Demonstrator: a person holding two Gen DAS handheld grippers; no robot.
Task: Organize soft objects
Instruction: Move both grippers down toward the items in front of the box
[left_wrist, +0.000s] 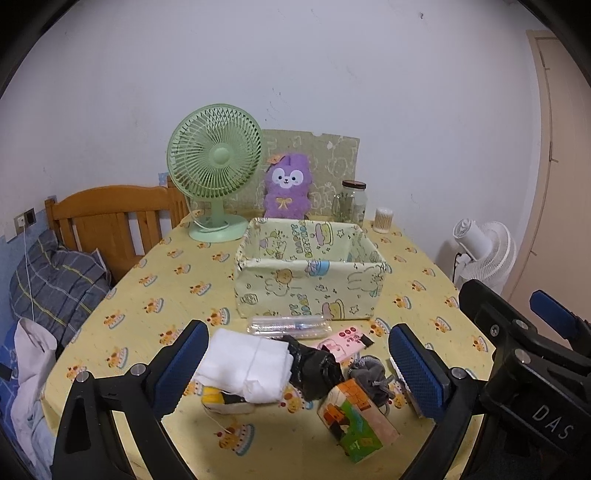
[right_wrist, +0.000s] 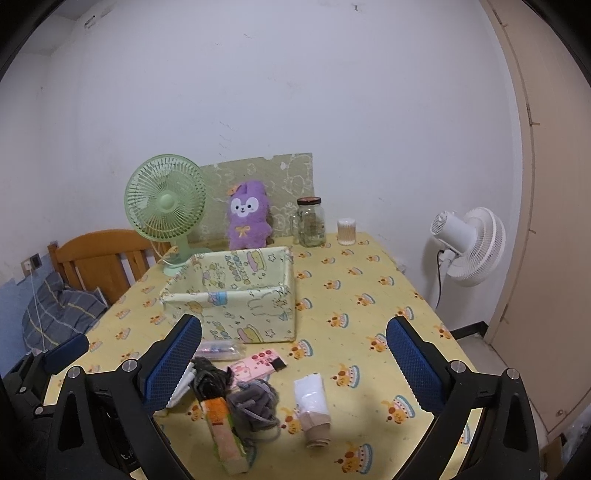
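Observation:
A loose pile lies on the yellow tablecloth in front of an empty printed fabric box (left_wrist: 306, 291) (right_wrist: 240, 306). It holds a folded white cloth (left_wrist: 245, 363), a crumpled black bag (left_wrist: 314, 365), a grey knitted piece (left_wrist: 369, 373) (right_wrist: 255, 402), an orange-green tissue pack (left_wrist: 354, 417) (right_wrist: 225, 428), a pink packet (left_wrist: 345, 341) (right_wrist: 255, 365) and a clear packet (left_wrist: 288, 326). A white pouch with a beige roll (right_wrist: 312, 406) lies to the right. My left gripper (left_wrist: 299, 369) hovers open over the pile. My right gripper (right_wrist: 295, 365) is open above the pouch, holding nothing.
A green desk fan (left_wrist: 216, 166), a purple plush (left_wrist: 286, 186), a glass jar (left_wrist: 352, 201) and a cotton-swab tub (left_wrist: 383, 219) stand along the table's far edge. A wooden headboard (left_wrist: 110, 218) and pillow are at the left. On the floor at the right is a white fan (right_wrist: 467, 245).

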